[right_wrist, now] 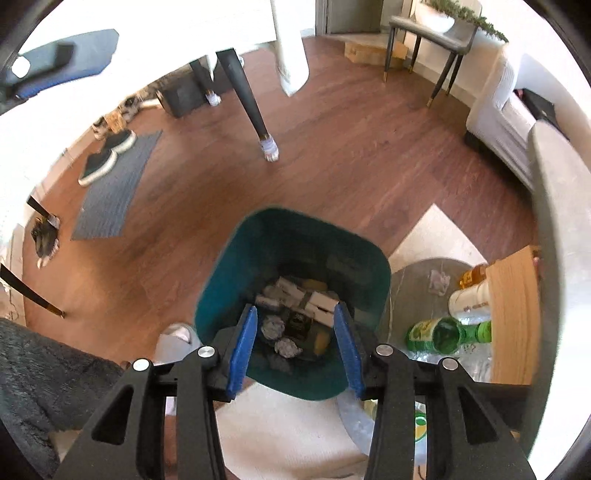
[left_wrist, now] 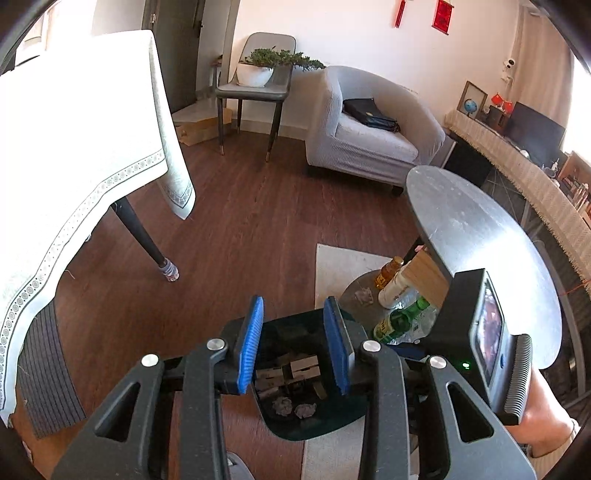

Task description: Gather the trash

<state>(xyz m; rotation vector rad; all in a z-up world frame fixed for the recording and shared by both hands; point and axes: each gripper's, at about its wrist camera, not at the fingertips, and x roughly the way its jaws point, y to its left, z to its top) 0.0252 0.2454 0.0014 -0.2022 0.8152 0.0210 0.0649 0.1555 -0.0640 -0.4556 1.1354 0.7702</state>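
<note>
Jaws on your right gripper (right_wrist: 298, 345) and left gripper (left_wrist: 295, 345) stand spread and empty above the teal bin (right_wrist: 236, 266), crumpled paper (right_wrist: 286, 348) inside.

Nothing here reads clearly. The green bottle (right_wrist: 439, 334) carries a yellow-green label, the white bottle (right_wrist: 469, 304) a line of reddish print — both too blurred to make out. The red hanging (left_wrist: 442, 16) on the wall bears dark marks, too small to tell. No numbers, no brand legible.
</note>
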